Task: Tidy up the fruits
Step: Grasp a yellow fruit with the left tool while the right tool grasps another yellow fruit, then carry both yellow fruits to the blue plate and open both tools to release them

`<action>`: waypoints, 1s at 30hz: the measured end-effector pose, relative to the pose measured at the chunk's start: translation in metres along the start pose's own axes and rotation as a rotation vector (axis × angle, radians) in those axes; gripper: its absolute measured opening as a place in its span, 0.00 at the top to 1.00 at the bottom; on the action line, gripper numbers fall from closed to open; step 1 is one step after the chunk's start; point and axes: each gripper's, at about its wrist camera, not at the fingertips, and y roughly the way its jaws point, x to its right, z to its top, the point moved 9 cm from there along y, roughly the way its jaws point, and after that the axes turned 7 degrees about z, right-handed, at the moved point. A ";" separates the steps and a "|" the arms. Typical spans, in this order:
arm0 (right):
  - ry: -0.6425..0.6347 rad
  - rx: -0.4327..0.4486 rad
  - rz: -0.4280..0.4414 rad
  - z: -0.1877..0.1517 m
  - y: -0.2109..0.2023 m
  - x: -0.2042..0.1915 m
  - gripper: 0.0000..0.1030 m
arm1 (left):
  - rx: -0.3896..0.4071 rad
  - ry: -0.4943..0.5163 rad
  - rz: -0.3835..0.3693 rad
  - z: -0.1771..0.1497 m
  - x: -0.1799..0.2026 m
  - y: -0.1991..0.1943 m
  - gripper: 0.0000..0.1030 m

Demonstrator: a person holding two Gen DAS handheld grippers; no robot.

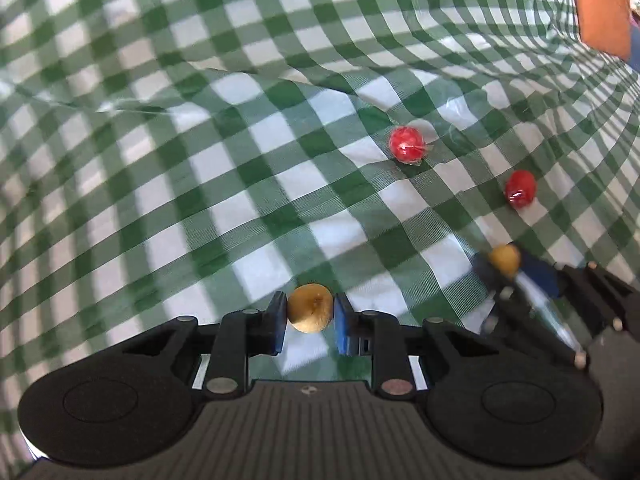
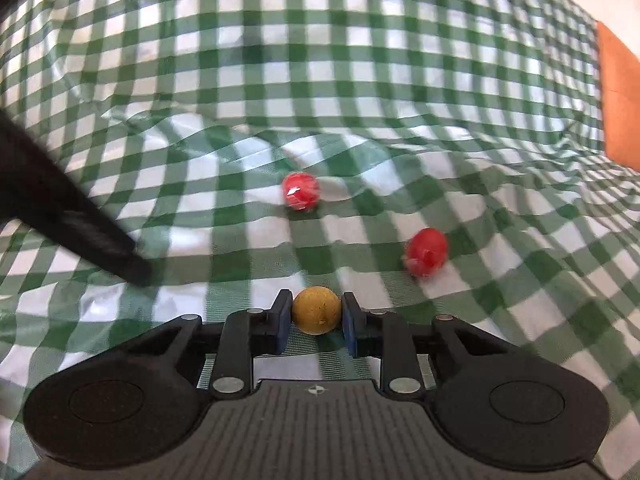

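My left hand-held gripper (image 1: 310, 312) is clamped on a round tan fruit (image 1: 310, 308); my right hand-held gripper (image 2: 316, 314) pinches a yellow ball-shaped fruit (image 2: 317, 309). Beyond lie two glossy red fruits (image 2: 301, 191) (image 2: 425, 251), apart, on the rumpled green-checked cloth (image 2: 320, 80) covering the surface. An orange thing (image 2: 618, 100) is cut off at the edge.

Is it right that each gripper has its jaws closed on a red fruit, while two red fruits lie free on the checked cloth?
Not quite: the held fruits are yellow-brown, not red. The left wrist view shows the left gripper closed on a yellow-brown fruit; the right wrist view shows the right gripper closed on another yellow-brown fruit. The two red fruits do lie free on the checked cloth.
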 end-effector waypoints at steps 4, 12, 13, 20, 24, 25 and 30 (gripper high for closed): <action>0.063 0.020 -0.042 0.010 -0.035 0.021 0.74 | -0.015 -0.051 0.002 -0.026 -0.026 -0.063 0.74; 0.122 0.016 0.224 0.033 -0.191 -0.028 0.73 | -0.080 -0.151 0.043 -0.145 -0.089 -0.193 0.74; 0.106 0.005 0.260 0.030 -0.209 -0.040 0.73 | -0.087 -0.170 0.054 -0.160 -0.097 -0.205 0.74; 0.006 -0.091 0.477 -0.002 -0.308 -0.134 0.73 | -0.084 -0.294 0.139 -0.250 -0.149 -0.279 0.74; -0.076 -0.137 0.560 -0.023 -0.348 -0.181 0.73 | -0.069 -0.327 0.181 -0.286 -0.164 -0.303 0.74; -0.114 -0.137 0.563 -0.027 -0.356 -0.191 0.73 | -0.064 -0.337 0.184 -0.294 -0.166 -0.308 0.74; -0.264 -0.087 0.548 -0.035 -0.388 -0.221 0.73 | -0.041 -0.364 0.195 -0.321 -0.168 -0.320 0.74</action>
